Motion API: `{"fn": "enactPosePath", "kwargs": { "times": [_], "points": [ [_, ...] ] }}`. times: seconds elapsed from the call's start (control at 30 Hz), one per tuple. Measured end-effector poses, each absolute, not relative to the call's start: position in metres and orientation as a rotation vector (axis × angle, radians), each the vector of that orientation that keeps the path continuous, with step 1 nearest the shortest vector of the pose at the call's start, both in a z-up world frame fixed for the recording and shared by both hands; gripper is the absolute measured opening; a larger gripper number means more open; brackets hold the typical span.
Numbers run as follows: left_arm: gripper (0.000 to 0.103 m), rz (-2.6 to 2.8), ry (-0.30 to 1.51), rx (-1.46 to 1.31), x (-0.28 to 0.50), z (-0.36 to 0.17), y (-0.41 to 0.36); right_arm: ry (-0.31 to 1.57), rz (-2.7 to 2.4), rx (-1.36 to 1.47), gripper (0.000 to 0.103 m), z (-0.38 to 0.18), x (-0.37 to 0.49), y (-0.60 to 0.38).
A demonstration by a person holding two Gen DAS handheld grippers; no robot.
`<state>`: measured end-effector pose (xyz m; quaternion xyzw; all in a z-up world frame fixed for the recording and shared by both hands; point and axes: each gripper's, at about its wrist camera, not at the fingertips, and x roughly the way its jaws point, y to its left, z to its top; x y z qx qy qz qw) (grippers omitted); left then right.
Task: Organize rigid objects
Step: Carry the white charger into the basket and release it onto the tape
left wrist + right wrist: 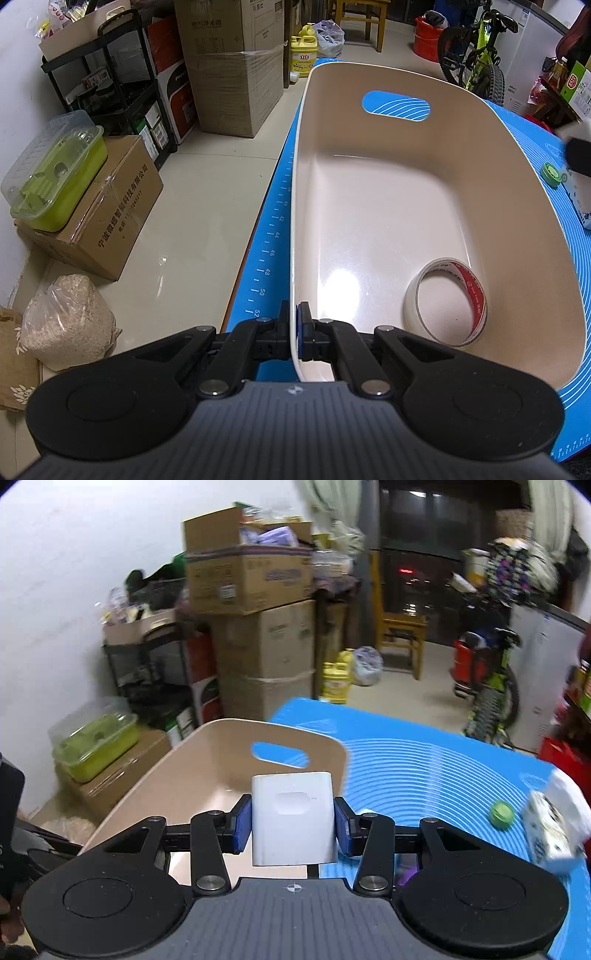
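A beige plastic bin (369,206) with a handle slot sits on a blue mat (266,240). My left gripper (294,325) is shut on the bin's near left rim. A roll of clear tape (447,302) lies inside the bin at the near right. My right gripper (293,821) is shut on a white block-shaped charger (293,819) and holds it in the air near the bin's right rim (221,760). A small green round object (501,814) and a tissue pack (550,830) lie on the mat to the right.
The mat's left edge borders a tiled floor (192,206). On the floor stand cardboard boxes (236,62), a black shelf (107,85), a green lidded container (55,173), a yellow jug (303,51), a chair (402,627) and a bicycle (476,55).
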<state>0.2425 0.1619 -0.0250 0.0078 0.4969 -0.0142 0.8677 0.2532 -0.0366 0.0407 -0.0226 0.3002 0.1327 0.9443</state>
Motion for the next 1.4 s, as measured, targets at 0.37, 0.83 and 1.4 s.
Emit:
{"fn": "enactPosePath", "kwargs": {
  "times": [0.37,0.83,1.4],
  "points": [
    [0.004,-0.033,1.038,0.024,0.243,-0.024,0.162,0.758,0.338,-0.14,0.052,0.005,0.29,0.027],
    [0.004,-0.034,1.038,0.027,0.243,-0.024,0.162,1.013,0.317,-0.251,0.052,-0.048,0.319,0.062],
    [0.004,-0.032,1.037,0.038,0.243,-0.023,0.162,1.086,0.315,-0.268,0.061,-0.051,0.321,0.056]
  ]
}}
